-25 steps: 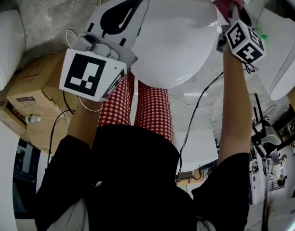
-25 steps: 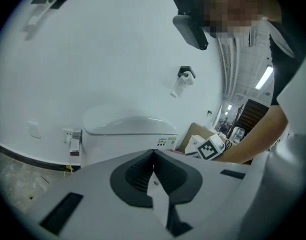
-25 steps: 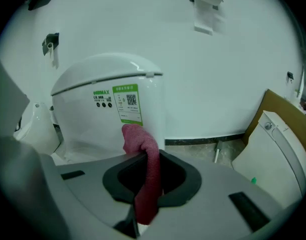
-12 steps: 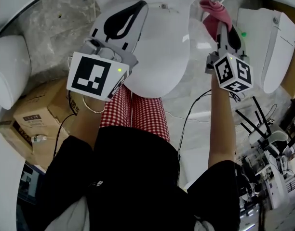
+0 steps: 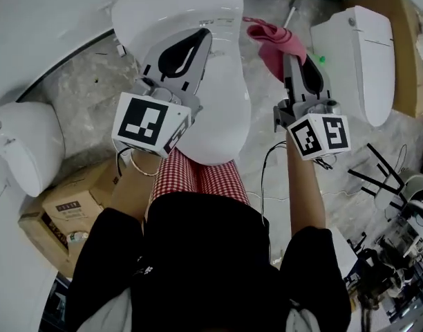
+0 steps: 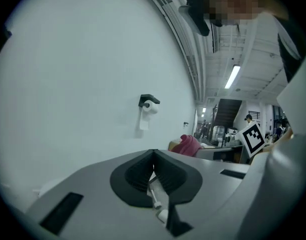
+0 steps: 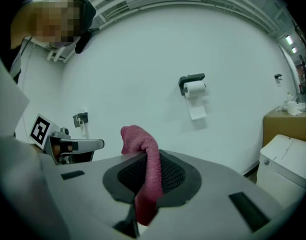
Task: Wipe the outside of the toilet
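The left tongs (image 5: 200,39) are held over the closed lid of the white toilet (image 5: 225,116), pointing toward its back; whether they touch the lid cannot be told from the head view. In the left gripper view, their jaws are pressed together with nothing between them. The right tongs (image 5: 289,59) are clamped on a pink cloth (image 5: 270,41). In the right gripper view, one end of the cloth stands up in a rounded fold above the jaws and the other end hangs down between the dark pads. In the head view, the cloth sits just beside the toilet, on the person's right. It is held over the grey marbled floor (image 5: 80,95), between this toilet and a second toilet (image 5: 360,54) farther right. Whether the cloth touches the toilet's outside cannot be made out. Each pair of tongs carries a cube with black and white square markers; the left cube (image 5: 151,123) lies over the near edge of the toilet and the right cube (image 5: 321,135) is well clear of it. A third toilet (image 5: 25,151) stands at the far left, with a cardboard box (image 5: 66,209) near it. The person's red checked trousers (image 5: 204,178) show just below the toilet's front rim. In the right gripper view, a paper roll (image 7: 194,90) hangs in a dark holder on the pale wall (image 7: 143,59) beyond the cloth.
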The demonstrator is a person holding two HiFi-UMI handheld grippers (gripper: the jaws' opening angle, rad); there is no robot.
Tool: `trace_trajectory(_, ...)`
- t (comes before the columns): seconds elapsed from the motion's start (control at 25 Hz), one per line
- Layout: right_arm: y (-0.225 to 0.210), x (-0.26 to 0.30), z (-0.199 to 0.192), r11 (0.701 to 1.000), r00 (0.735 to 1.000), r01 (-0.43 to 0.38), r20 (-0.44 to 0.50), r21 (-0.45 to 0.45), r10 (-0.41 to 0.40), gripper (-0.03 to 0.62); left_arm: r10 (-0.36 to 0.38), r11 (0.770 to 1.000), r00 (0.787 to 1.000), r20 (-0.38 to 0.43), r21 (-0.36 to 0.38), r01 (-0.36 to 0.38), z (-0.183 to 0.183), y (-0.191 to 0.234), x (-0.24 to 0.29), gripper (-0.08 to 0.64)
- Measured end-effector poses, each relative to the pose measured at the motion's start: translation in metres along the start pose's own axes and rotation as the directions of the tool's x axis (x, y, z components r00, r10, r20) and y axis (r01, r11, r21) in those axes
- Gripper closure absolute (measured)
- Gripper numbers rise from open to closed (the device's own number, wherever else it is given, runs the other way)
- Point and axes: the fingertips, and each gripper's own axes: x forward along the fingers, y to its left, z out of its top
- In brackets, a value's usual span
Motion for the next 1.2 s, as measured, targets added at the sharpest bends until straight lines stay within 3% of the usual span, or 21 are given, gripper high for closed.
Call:
trace_trajectory(0.16, 0.015, -0.017, 0.056, 0.997, 0.989, -0.065, 0.128, -0.035, 0.069, 0.537, -0.027, 0.999, 0.999, 0.043, 0.041, 0.026, 0.051, -0.021, -0.005, 0.551)
trace_trajectory(0.32, 0.039, -0.042, 0.089, 0.987, 0.974, -0.135, 0.17, -0.087, 0.148, 0.537, 0.001, 0.999, 0.998, 0.06, 0.051, -0.004, 0.085, -0.032, -0.022, 0.551)
trace_trajectory(0.64, 0.095, -0.092, 0.132, 0.956, 0.925, -0.241, 0.26, -0.167, 0.279, 0.537, -0.05, 0.973, 0.999, 0.02, 0.228, 0.044, 0.121, -0.072, -0.059, 0.551)
trace_trajectory(0.8, 0.113, -0.109, 0.143, 0.967, 0.924, -0.214, 0.291, -0.137, 0.246, 0.537, -0.098, 0.963, 0.995, 0.024, 0.253, 0.089, 0.132, -0.08, -0.083, 0.551)
trace_trajectory(1.0, 0.137, -0.135, 0.154, 0.986, 0.918, -0.163, 0.359, -0.045, 0.168, 0.537, -0.115, 0.958, 0.992, 0.06, 0.27, 0.095, 0.147, -0.075, -0.119, 0.551)
trace_trajectory(1.2, 0.174, -0.158, 0.147, 0.988, 0.935, -0.143, 0.319, -0.064, 0.156, 0.537, -0.157, 0.957, 0.984, 0.086, 0.258, 0.131, 0.154, -0.081, -0.149, 0.551)
